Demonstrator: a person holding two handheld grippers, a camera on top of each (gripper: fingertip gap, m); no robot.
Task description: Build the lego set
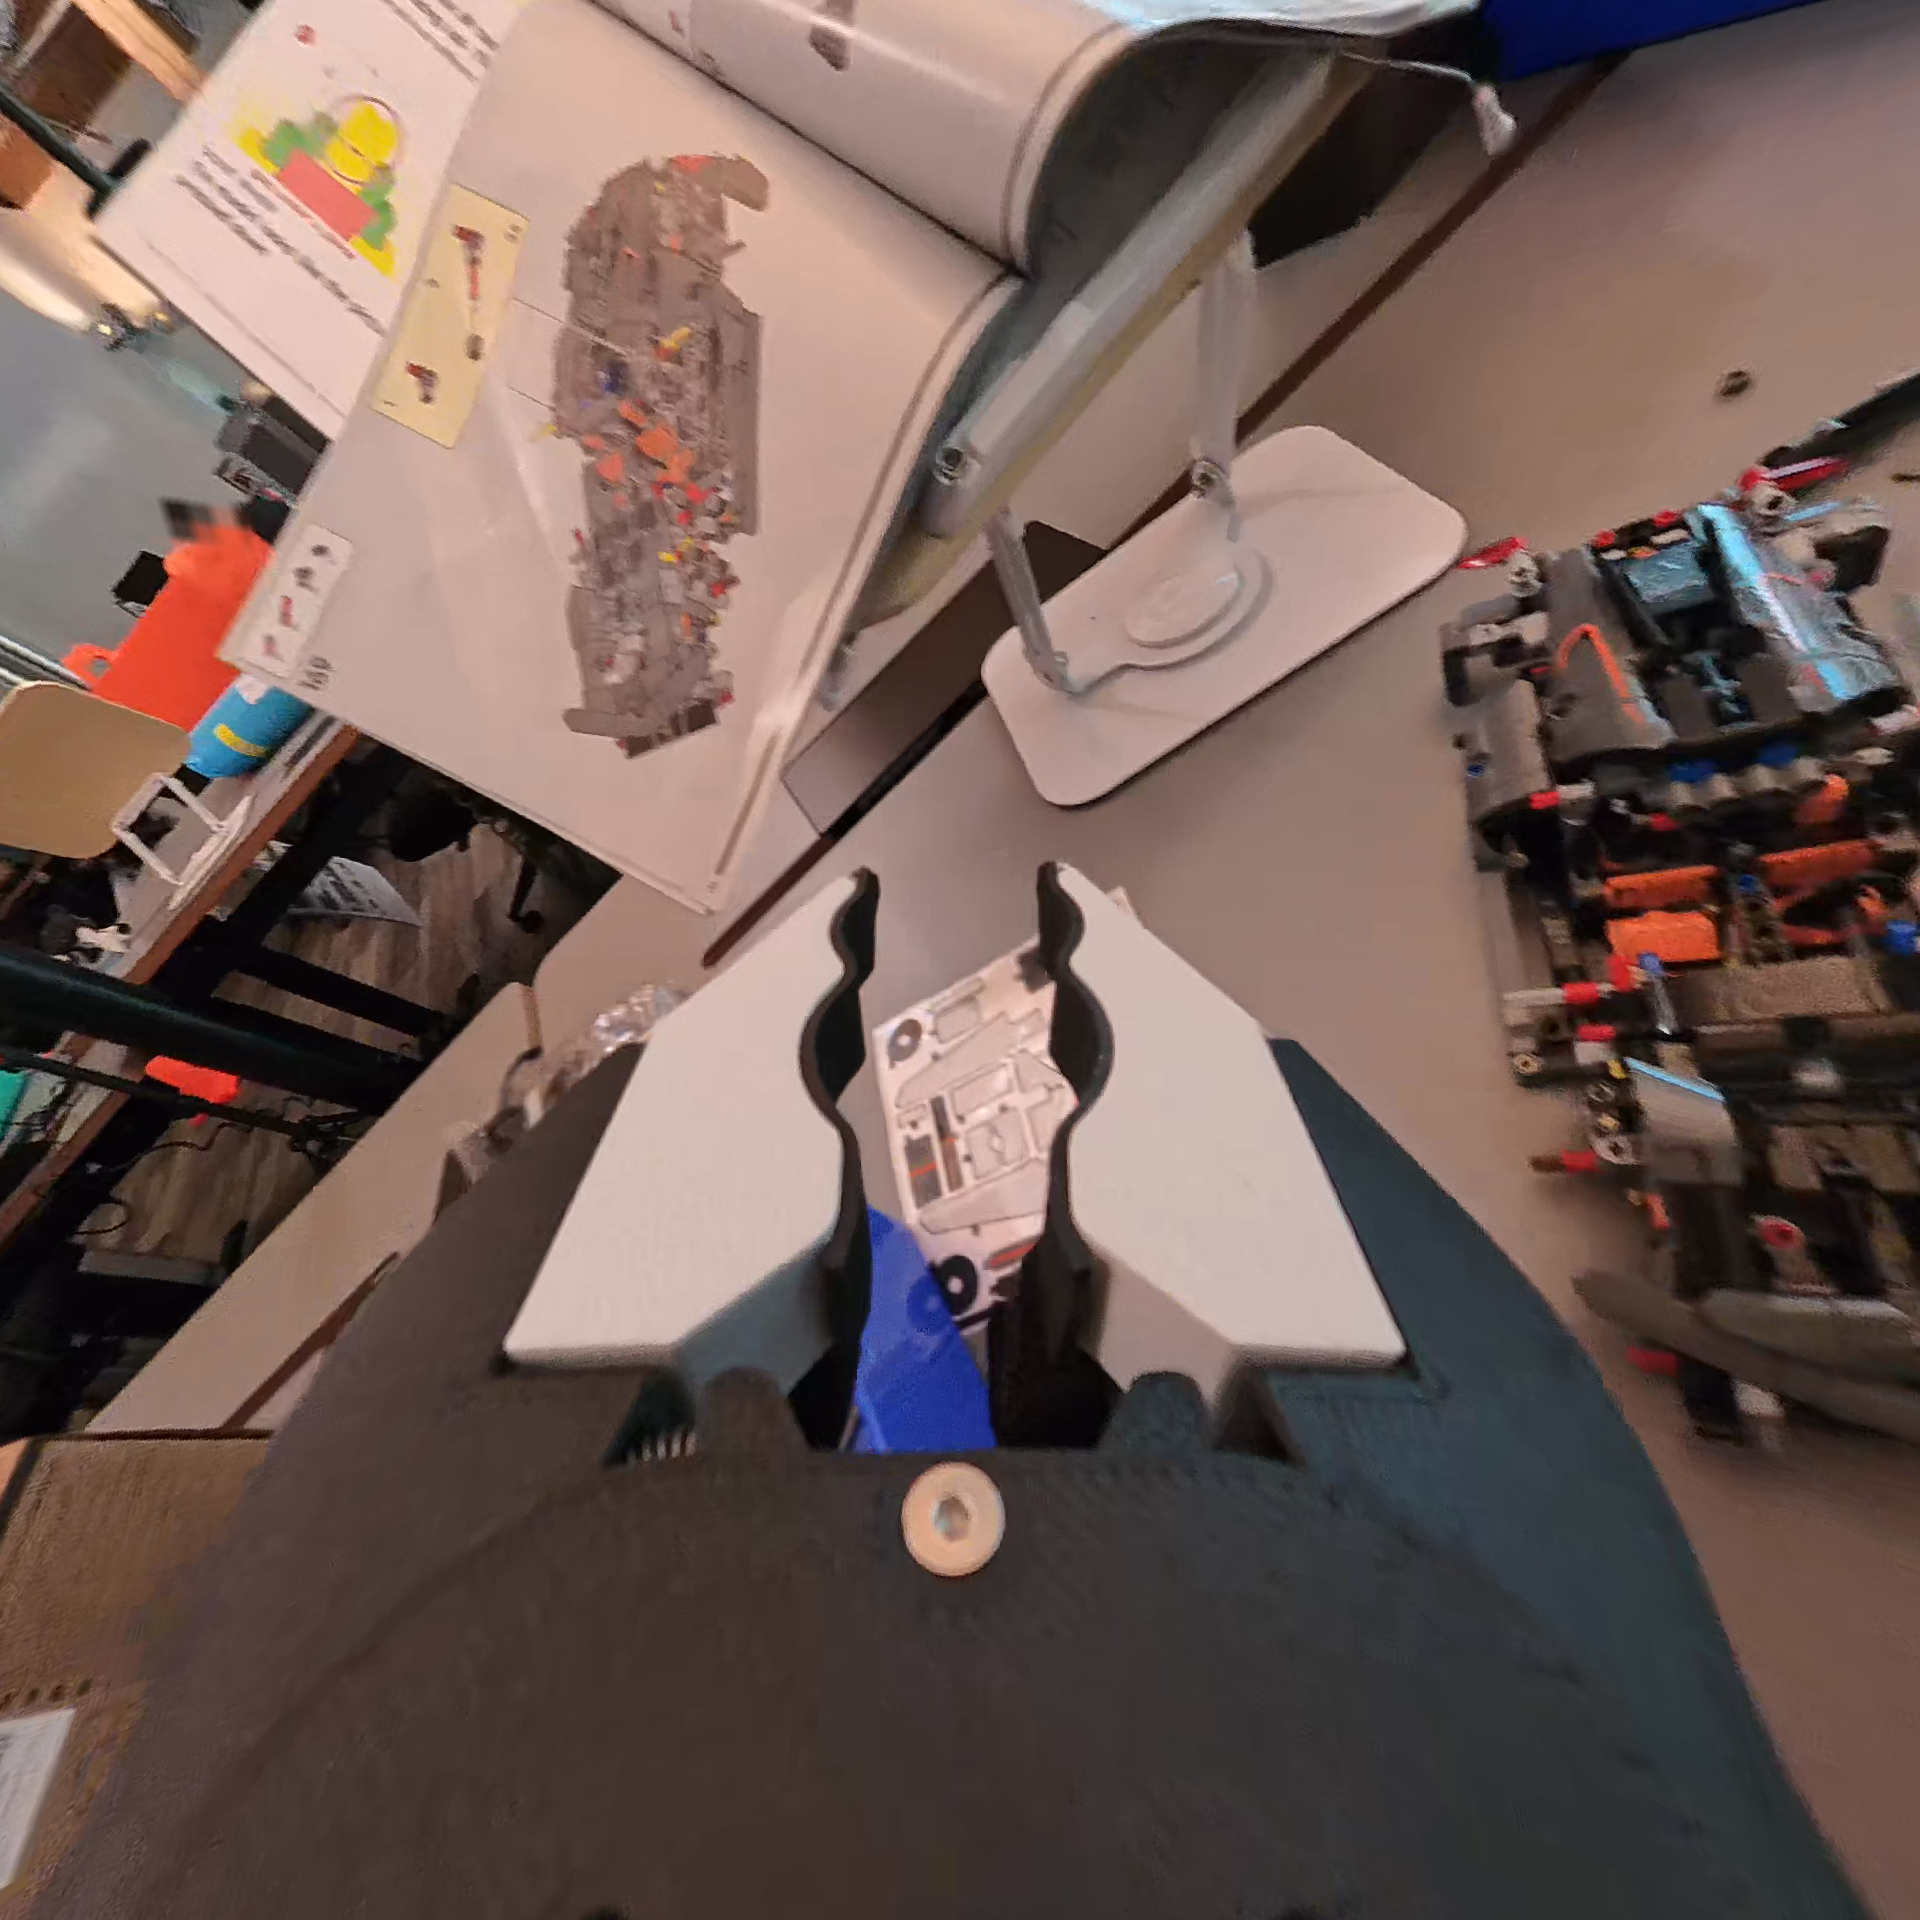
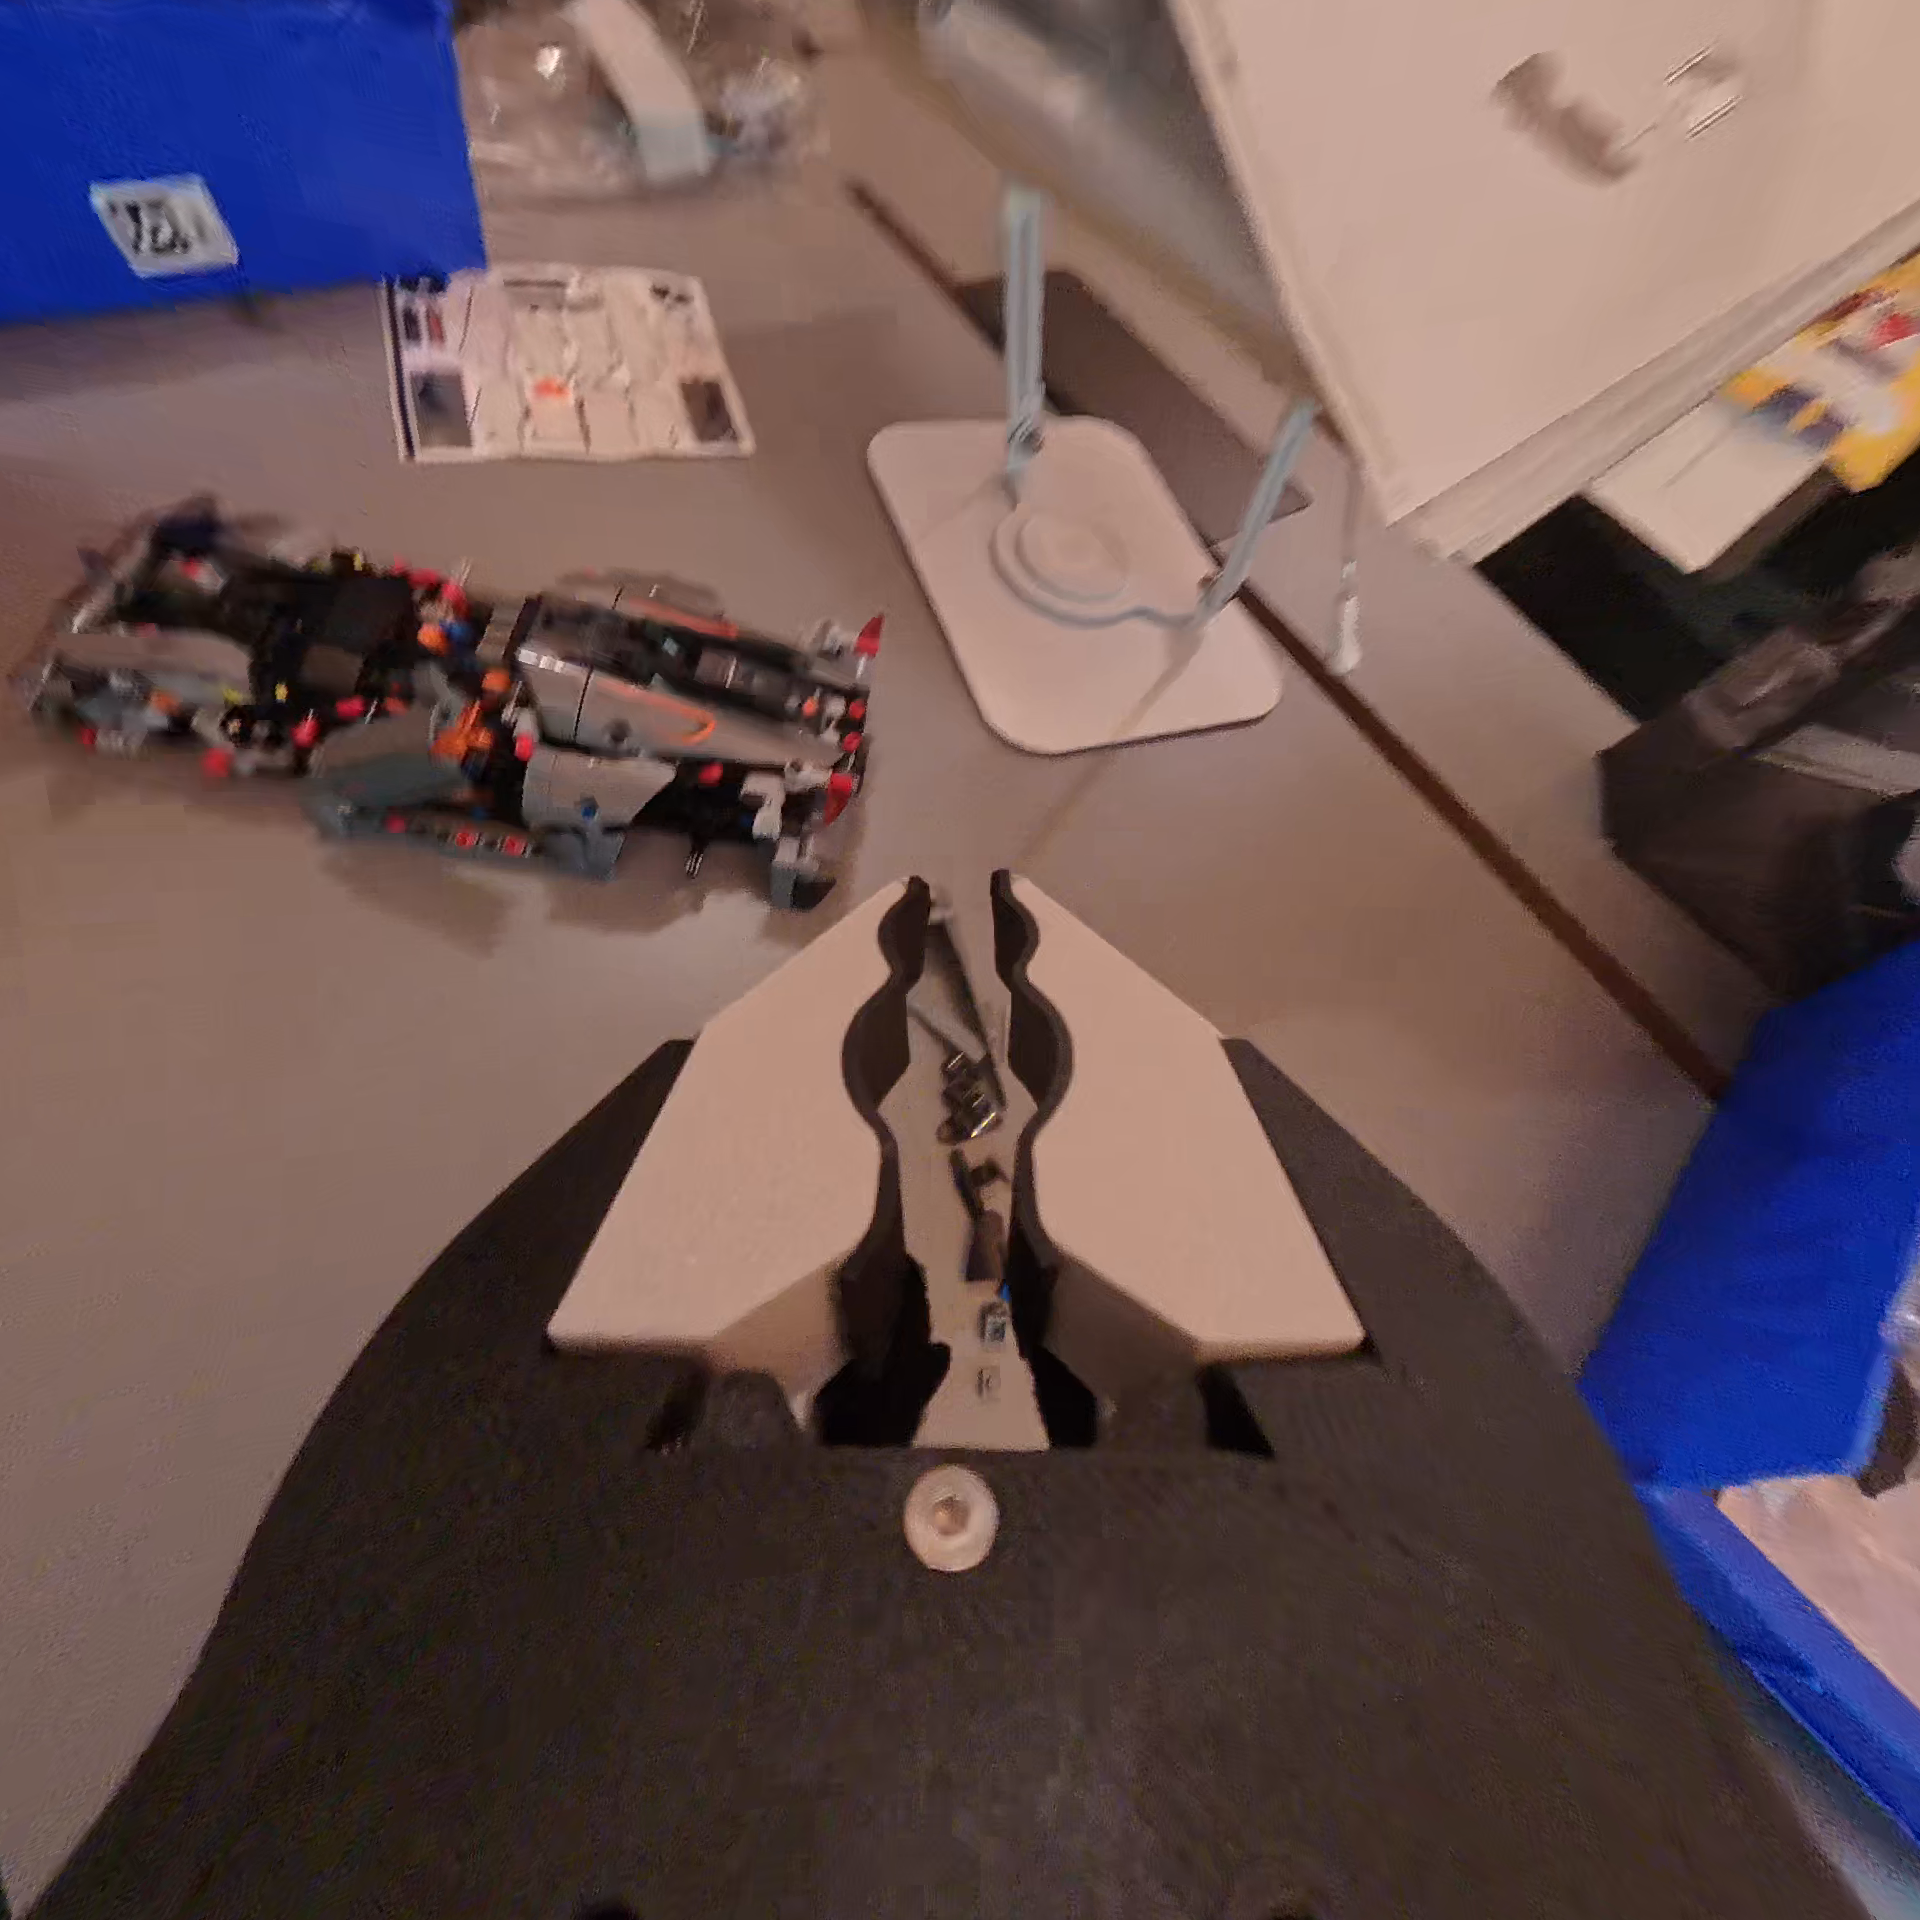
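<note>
The partly built Lego car, grey and black with orange and red parts, lies on the grey table; it shows at the right of the left wrist view (image 1: pixel 1704 831) and at the left of the right wrist view (image 2: pixel 468 696). My left gripper (image 1: pixel 956 883) is open and empty, above a sticker sheet (image 1: pixel 966 1122) and a blue piece (image 1: pixel 914 1351). My right gripper (image 2: pixel 958 888) has its jaws narrowly apart, above several small dark Lego pieces (image 2: pixel 971 1101) and a thin grey piece (image 2: pixel 956 966) on the table. I see nothing gripped.
An open instruction booklet (image 1: pixel 582 436) rests on a white stand (image 1: pixel 1226 613), whose base also shows in the right wrist view (image 2: pixel 1070 582). A second sticker sheet (image 2: pixel 566 364), blue bins (image 2: pixel 229 135) (image 2: pixel 1787 1226) and clear parts bags (image 2: pixel 644 94) lie around. A cardboard box (image 1: pixel 62 1558) is at the left. About 25 centimeters separates my left fingertips from the blue piece (image 1: pixel 914 1351).
</note>
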